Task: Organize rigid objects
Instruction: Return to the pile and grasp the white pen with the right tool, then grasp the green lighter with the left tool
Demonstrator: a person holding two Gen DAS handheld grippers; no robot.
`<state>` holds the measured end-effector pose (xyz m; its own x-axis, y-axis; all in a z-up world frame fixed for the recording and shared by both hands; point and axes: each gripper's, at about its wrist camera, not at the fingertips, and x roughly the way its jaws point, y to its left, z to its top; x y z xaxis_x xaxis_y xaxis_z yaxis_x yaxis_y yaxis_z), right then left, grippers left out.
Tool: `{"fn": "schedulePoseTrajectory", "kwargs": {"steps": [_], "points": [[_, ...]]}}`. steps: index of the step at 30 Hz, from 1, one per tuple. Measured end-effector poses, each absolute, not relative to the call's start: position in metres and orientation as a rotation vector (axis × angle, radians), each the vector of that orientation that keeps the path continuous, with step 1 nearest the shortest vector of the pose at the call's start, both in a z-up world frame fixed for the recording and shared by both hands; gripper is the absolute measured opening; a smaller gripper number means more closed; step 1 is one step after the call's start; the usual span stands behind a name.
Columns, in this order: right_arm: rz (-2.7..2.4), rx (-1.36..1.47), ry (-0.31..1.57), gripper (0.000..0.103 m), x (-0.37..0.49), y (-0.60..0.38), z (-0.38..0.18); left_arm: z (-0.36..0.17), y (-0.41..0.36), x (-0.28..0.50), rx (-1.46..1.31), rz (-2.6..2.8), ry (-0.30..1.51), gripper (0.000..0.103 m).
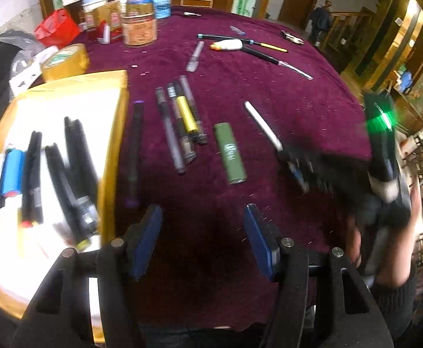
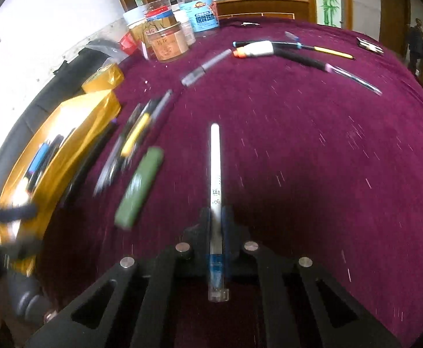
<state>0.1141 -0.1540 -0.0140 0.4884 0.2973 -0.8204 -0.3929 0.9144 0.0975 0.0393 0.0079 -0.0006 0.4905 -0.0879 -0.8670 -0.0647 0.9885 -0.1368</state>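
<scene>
My right gripper (image 2: 217,217) is shut on a white pen (image 2: 215,168) that points forward above the purple tablecloth; it also shows in the left wrist view (image 1: 263,124), held by the blurred right gripper (image 1: 295,159). My left gripper (image 1: 202,232) is open and empty, low over the cloth beside the gold tray (image 1: 111,150). The tray holds several dark pens (image 1: 75,174) and a blue lighter (image 1: 12,171). A green lighter (image 1: 230,153) and a cluster of pens (image 1: 182,121) with a yellow one lie on the cloth. A black pen (image 1: 133,150) lies next to the tray.
Jars (image 1: 140,26), a tape roll (image 1: 66,62) and a red bag (image 1: 56,27) stand at the far left. More pens and a white glue bottle (image 1: 228,45) lie at the far side. A grey marker (image 1: 195,56) lies mid-table.
</scene>
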Motion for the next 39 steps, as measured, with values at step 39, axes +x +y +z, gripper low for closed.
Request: {"fn": "schedulePoseTrajectory", "kwargs": {"steps": [39], "points": [[0.454, 0.042, 0.925, 0.006, 0.082, -0.186, -0.018, -0.049, -0.029, 0.095, -0.036, -0.065, 1.067, 0.018]]}}
